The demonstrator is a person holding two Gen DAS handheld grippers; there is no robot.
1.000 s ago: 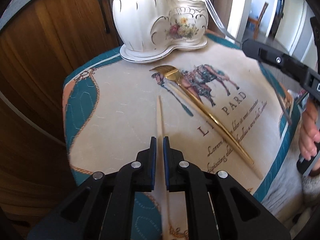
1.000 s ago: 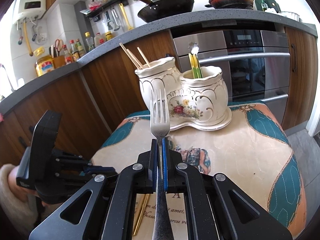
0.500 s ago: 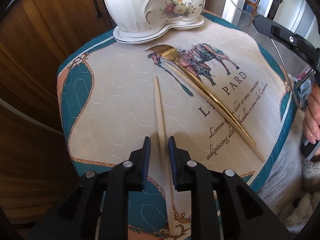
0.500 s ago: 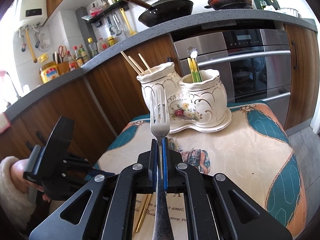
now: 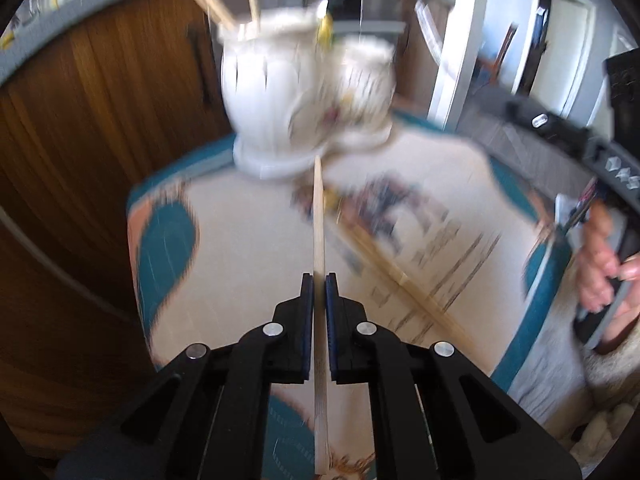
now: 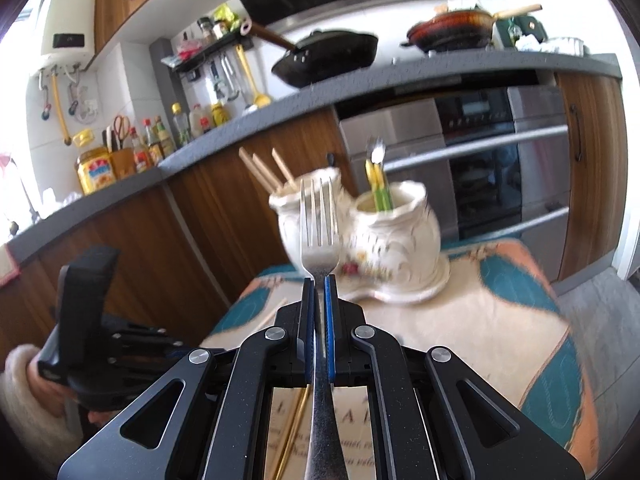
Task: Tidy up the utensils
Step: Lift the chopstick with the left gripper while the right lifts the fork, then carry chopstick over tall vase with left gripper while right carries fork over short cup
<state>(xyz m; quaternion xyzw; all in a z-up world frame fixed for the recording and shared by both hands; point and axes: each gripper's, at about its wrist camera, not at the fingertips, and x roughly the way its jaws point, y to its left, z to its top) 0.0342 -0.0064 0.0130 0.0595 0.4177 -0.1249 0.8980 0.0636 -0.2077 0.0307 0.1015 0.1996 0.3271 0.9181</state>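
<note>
My left gripper (image 5: 319,278) is shut on a wooden chopstick (image 5: 319,232), lifted off the cloth and pointing at the white two-pot ceramic holder (image 5: 280,96). The holder's left pot holds several chopsticks (image 5: 224,4). A gold utensil (image 5: 384,268) and another chopstick lie on the printed cloth (image 5: 240,240), to the right of my gripper. My right gripper (image 6: 319,280) is shut on a silver fork (image 6: 319,236), tines up, in front of the holder (image 6: 384,240). The holder's right pot holds green-yellow handled cutlery (image 6: 378,184).
The small table is covered by the cloth with a teal border (image 6: 552,392). Wooden cabinets (image 5: 100,128) stand behind it, and an oven (image 6: 500,160) at the right. The other gripper and hand show at the left of the right wrist view (image 6: 80,340).
My left gripper closed on the chopstick and lifted it off the cloth, tilting up towards the holder. My right gripper moved slightly with the fork still held.
</note>
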